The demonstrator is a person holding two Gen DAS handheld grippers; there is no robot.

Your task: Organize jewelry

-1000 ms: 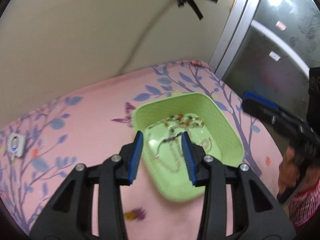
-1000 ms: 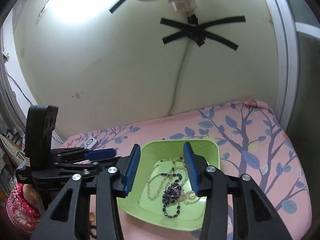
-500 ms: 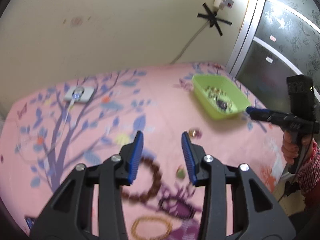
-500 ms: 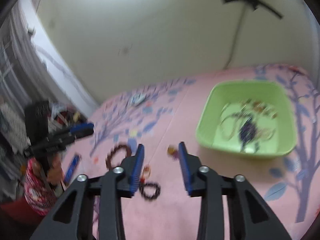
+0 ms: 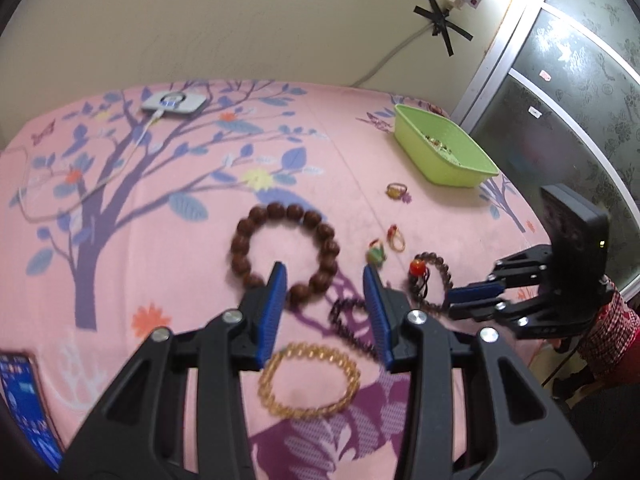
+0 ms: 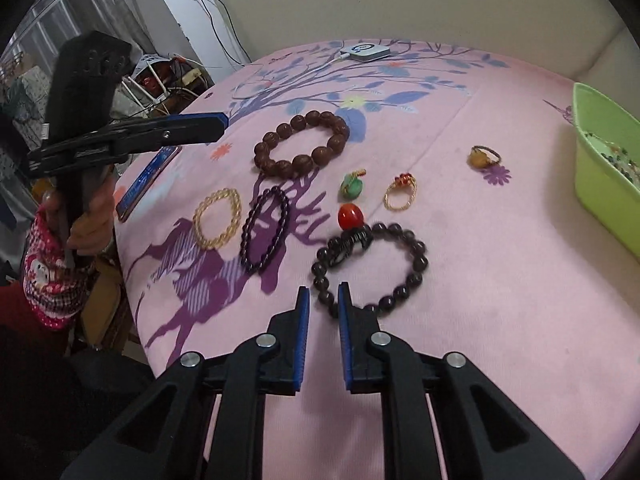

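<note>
Loose jewelry lies on the pink floral bedsheet. My left gripper [image 5: 322, 270] hangs open and empty over the near side of the brown wooden bead bracelet [image 5: 244, 228], with a yellow bead bracelet [image 5: 312, 350] below it. My right gripper [image 6: 322, 290] holds its jaws closing to a narrow slit at the near-left beads of the dark bead bracelet [image 6: 416, 280], which carries a red bead [image 6: 351, 216]; no grip shows. A purple bracelet [image 6: 246, 248], a green ring [image 6: 352, 188], a gold ring [image 6: 400, 196] and an amber ring [image 6: 482, 158] lie around. The green basket [image 6: 600, 168] holds several necklaces.
A phone [image 6: 148, 180] lies near the bed's left edge and a white charging device [image 6: 364, 52] with its cable at the far side. Cluttered shelves stand beyond the left edge. A wall and a glass door [image 5: 580, 100] bound the far side.
Both grippers have swung away from the green basket and down to the loose bracelets. The right jaws have narrowed from wide open to a slit. The left jaws keep their width.
</note>
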